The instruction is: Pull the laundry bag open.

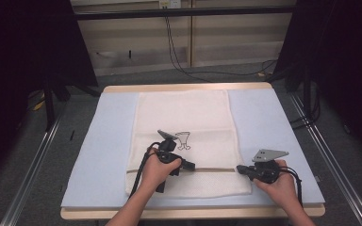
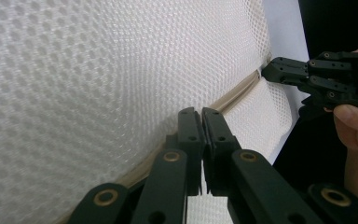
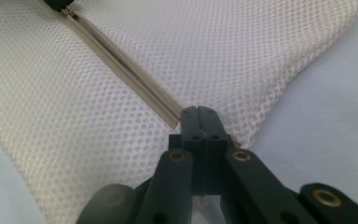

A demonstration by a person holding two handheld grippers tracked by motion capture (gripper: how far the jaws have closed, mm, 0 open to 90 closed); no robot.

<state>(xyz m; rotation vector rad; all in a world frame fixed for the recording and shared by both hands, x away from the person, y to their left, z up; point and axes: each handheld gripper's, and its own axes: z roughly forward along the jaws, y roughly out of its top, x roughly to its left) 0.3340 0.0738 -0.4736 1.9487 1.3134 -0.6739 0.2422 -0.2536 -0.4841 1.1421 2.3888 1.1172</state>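
High view, bag: the white mesh bag (image 1: 184,136) lies flat on the pale blue mat (image 1: 108,141), which covers the table (image 1: 188,87); a beige zipper (image 1: 207,170) runs across the bag's near part.
High view, left gripper: the left gripper (image 1: 189,165) is over the zipper near the middle of the bag, held in the left hand (image 1: 158,165).
High view, right gripper: the right gripper (image 1: 239,169) meets the bag's right edge at the zipper line, held in the right hand (image 1: 275,176).
Left gripper view, left gripper: the left gripper (image 2: 201,112) has its jaws pressed together right at the zipper (image 2: 233,95); I cannot tell whether anything is caught between them.
Left gripper view, right gripper: the right gripper (image 2: 266,73) touches the far end of the zipper at the bag's (image 2: 98,70) edge.
Right gripper view, right gripper: the right gripper (image 3: 198,110) has its jaws pressed together at the zipper's (image 3: 121,63) near end, pinching the bag (image 3: 214,46) there.
Right gripper view, zipper: it looks closed along the length seen; its pull (image 3: 70,14) sits at the far end beside a dark jaw tip.
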